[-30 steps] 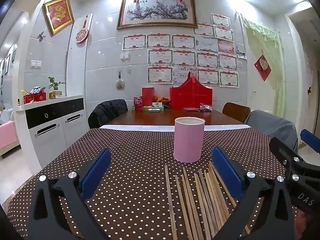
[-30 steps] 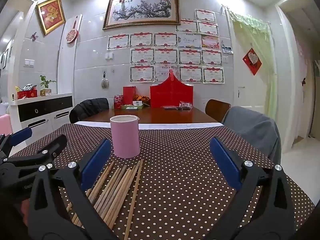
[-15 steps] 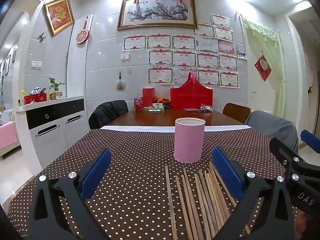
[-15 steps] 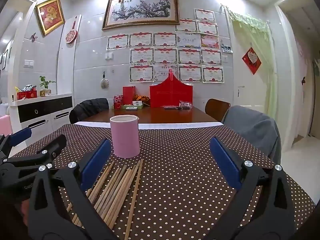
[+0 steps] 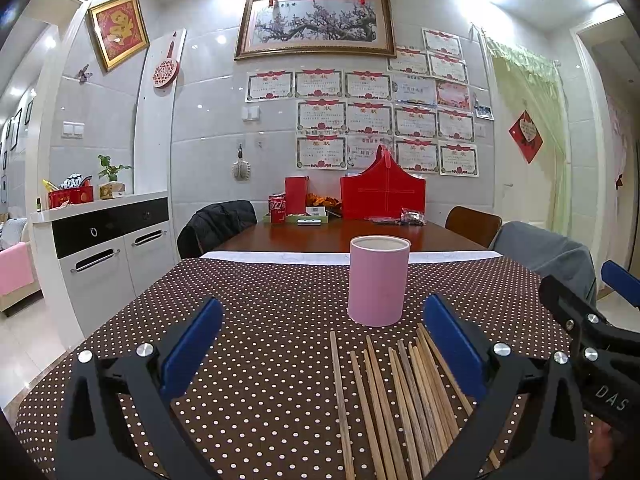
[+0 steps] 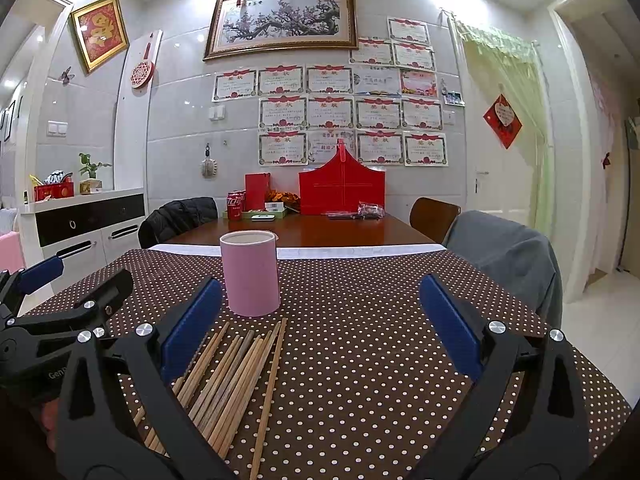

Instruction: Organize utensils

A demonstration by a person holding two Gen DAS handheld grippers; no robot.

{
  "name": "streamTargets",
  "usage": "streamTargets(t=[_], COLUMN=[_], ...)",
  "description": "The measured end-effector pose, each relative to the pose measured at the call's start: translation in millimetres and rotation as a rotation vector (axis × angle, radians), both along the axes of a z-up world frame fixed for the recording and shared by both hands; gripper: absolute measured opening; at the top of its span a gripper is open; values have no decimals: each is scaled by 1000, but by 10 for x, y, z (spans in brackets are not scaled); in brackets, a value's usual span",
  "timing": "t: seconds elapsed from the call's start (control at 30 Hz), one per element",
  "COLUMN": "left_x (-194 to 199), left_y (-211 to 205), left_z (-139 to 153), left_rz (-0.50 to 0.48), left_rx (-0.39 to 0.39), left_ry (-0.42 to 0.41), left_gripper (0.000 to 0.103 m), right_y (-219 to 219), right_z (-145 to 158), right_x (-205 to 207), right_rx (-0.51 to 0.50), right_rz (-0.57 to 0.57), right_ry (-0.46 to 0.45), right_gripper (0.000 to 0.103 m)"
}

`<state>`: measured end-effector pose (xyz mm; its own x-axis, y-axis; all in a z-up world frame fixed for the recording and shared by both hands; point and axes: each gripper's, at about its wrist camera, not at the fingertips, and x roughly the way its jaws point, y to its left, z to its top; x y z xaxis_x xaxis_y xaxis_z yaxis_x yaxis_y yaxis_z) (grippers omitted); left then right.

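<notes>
Wooden chopsticks (image 5: pixel 400 396) lie in a loose bunch on the brown tablecloth (image 5: pixel 260 360) with white dots. They all point the same way, toward the pink cup (image 5: pixel 378 282), so each one could be lifted by one end and dropped in. One stick lies a little apart from the rest on the left side of the bunch in the left wrist view. The pink cup stands upright just past the tips of the sticks, and its top is open. It looks like the place where the sticks should go. I cannot see inside it, so I cannot tell if any sticks are in it yet.

The left gripper (image 5: pixel 322 344) hovers low over the cloth with its two blue pads (image 5: pixel 192 346) wide apart. It holds nothing. The sticks sit toward its right pad, not in the middle of the gap. The right gripper (image 6: pixel 320 322) is wide apart too and holds nothing. In its view the sticks lie by its left pad (image 6: pixel 192 326), partly behind it. Each gripper shows at the edge of the other's view, so they are side by side with the bunch between them.

My guess is that the job has not really begun. A good first move would be closing on one stick near its end. Thin round sticks may roll or slip out.
</notes>
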<state>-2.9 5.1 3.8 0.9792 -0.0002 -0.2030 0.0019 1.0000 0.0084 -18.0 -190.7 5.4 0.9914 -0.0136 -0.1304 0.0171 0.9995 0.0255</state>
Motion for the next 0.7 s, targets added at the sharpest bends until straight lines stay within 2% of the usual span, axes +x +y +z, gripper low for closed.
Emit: streamTargets(t=[0.7], left_x=[-42], left_y=[-28], left_z=[39], left_rz=[4], left_rx=[0], left_ry=[-14], left_gripper=[99], right_y=[-17], right_z=[6], right_x=[0], right_rx=[3], right_rz=[0], right_ry=[-2], right_gripper=[97])
